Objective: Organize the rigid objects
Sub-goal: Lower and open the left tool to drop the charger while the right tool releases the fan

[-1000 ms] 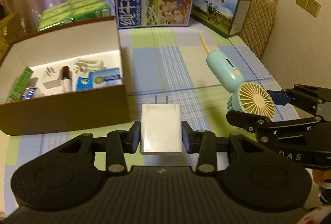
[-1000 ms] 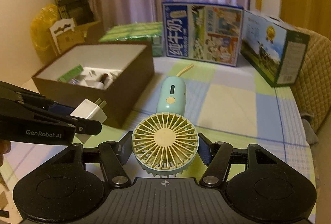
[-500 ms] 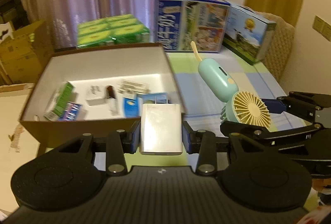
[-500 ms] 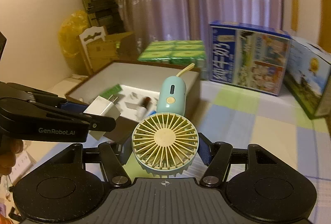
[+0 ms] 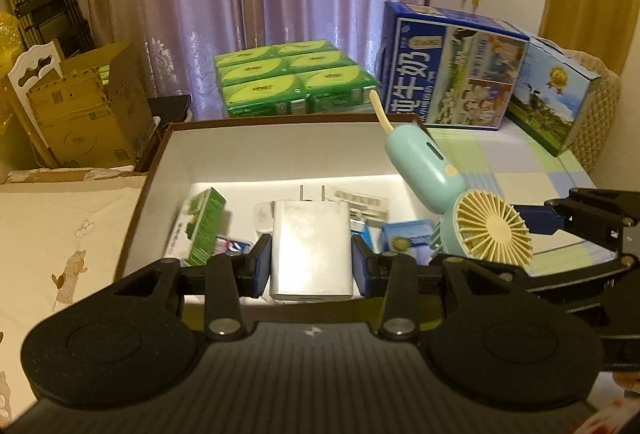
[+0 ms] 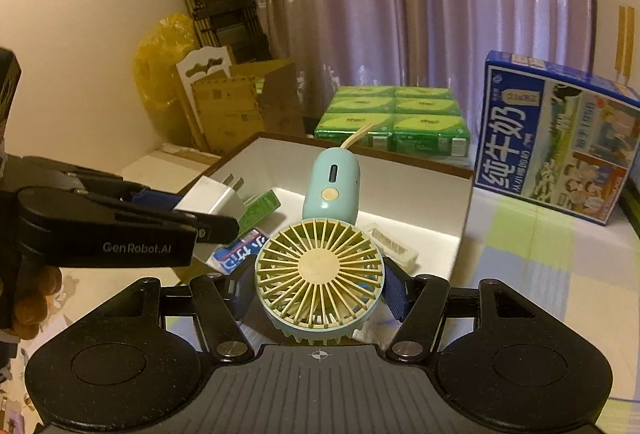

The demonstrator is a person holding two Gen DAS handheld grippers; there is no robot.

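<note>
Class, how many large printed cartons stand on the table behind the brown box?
2: a blue milk carton nearest the curtain, and a second carton at its right. Others may be hidden.

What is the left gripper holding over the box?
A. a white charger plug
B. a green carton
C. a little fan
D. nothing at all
A: the left gripper has its fingers pressed on both sides of the white charger plug, its prongs pointing away, above the open box; the little fan is in the right gripper.

Box (image 5: 280,149) open above; small packets (image 5: 202,226) crowd its floor.
</note>
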